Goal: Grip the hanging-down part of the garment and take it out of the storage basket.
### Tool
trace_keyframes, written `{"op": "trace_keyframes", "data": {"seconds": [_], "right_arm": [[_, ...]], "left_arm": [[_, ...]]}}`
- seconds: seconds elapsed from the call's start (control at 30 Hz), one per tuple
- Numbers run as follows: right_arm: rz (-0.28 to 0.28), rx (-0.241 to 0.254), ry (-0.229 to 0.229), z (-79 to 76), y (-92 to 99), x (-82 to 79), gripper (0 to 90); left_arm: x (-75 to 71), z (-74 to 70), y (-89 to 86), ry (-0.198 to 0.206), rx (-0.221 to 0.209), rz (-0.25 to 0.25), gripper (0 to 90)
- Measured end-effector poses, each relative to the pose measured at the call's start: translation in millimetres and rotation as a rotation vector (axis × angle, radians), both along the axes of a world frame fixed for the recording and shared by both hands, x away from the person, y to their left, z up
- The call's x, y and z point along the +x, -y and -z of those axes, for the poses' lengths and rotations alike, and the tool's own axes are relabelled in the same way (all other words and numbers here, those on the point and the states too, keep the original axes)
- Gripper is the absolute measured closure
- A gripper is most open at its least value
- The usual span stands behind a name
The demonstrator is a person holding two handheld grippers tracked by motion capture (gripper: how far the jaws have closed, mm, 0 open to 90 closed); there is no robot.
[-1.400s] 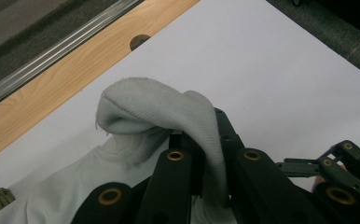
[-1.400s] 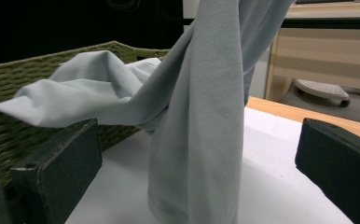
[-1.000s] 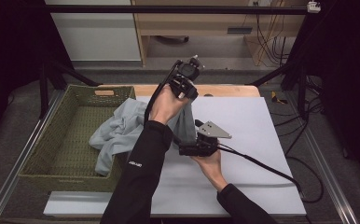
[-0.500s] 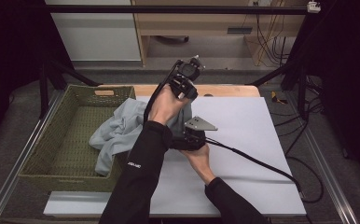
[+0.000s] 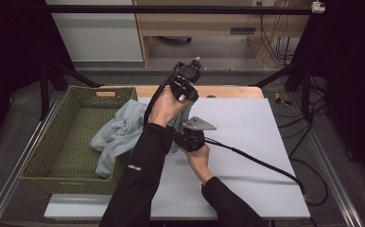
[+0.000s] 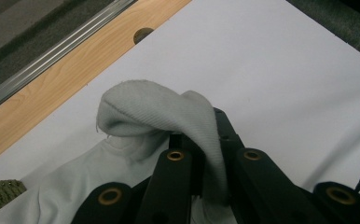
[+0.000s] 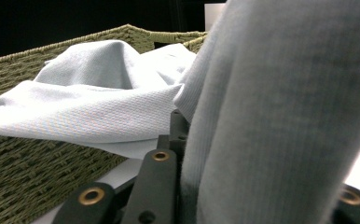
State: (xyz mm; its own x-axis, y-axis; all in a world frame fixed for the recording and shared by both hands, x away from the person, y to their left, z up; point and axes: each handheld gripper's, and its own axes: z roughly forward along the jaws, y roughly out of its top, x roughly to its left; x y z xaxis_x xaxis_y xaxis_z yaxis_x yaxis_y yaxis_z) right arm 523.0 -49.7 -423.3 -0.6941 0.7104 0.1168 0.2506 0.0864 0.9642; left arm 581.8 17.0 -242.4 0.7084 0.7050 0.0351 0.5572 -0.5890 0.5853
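Note:
A pale grey-blue cloth [image 5: 119, 135] lies half over the rim of a woven green basket [image 5: 53, 156] and half on the white table top [image 5: 247, 142]. My left gripper [image 5: 184, 92] is held up above the table's far side, shut on a fold of the cloth [image 6: 169, 107] that bulges over its jaws [image 6: 201, 135]. My right gripper [image 5: 178, 141] sits low under the left forearm and points toward the basket. Its jaws [image 7: 183, 126] are shut on a hanging strip of cloth [image 7: 271, 116], which hides the right jaw.
The basket [image 7: 33, 172] stands at the table's left side, its inside bare apart from the draped cloth [image 7: 99, 93]. A wooden strip [image 6: 43, 98] with a hole borders the table's far edge. The right gripper's black cable [image 5: 261, 163] trails across the table to the right.
The right gripper has slid left, in under the left forearm and onto the hanging cloth. The left gripper has held its raised place with the cloth.

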Motion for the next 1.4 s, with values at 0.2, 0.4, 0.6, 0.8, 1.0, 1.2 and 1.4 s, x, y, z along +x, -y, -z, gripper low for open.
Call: {"op": "trace_keyframes", "data": {"seconds": [0.2, 0.4, 0.6, 0.8, 1.0, 1.2, 1.4], "right_arm": [[-0.017, -0.032, -0.008, -6.1, 5.2, -5.3, 83.8], [-0.054, -0.038, 0.038, -12.6, 17.0, -15.8, 84.0], [-0.08, -0.035, 0.065, -21.0, 29.3, -30.0, 84.2], [-0.081, -0.043, 0.113, -34.2, 49.5, -44.6, 84.2], [-0.08, -0.055, 0.126, -41.0, 71.1, -54.9, 84.2], [-0.075, -0.036, 0.136, -46.5, 98.1, -63.9, 84.2], [-0.049, -0.044, 0.154, -53.0, 121.0, -69.6, 84.2]], "left_arm": [[-1.1, -2.9, -0.9, 0.007, -0.006, -0.002, 86.1], [-3.3, -6.8, -1.0, 0.019, -0.006, -0.003, 86.1], [-5.5, -8.8, -1.8, 0.024, -0.01, -0.012, 86.2], [-9.0, -12.4, -3.8, 0.031, -0.013, -0.015, 86.2], [-11.9, -13.7, -6.5, 0.027, -0.02, -0.014, 86.2], [-11.7, -10.7, -5.3, 0.007, -0.012, 0.007, 86.2], [-14.5, -10.2, 1.5, 0.003, -0.01, 0.033, 86.2]]}}
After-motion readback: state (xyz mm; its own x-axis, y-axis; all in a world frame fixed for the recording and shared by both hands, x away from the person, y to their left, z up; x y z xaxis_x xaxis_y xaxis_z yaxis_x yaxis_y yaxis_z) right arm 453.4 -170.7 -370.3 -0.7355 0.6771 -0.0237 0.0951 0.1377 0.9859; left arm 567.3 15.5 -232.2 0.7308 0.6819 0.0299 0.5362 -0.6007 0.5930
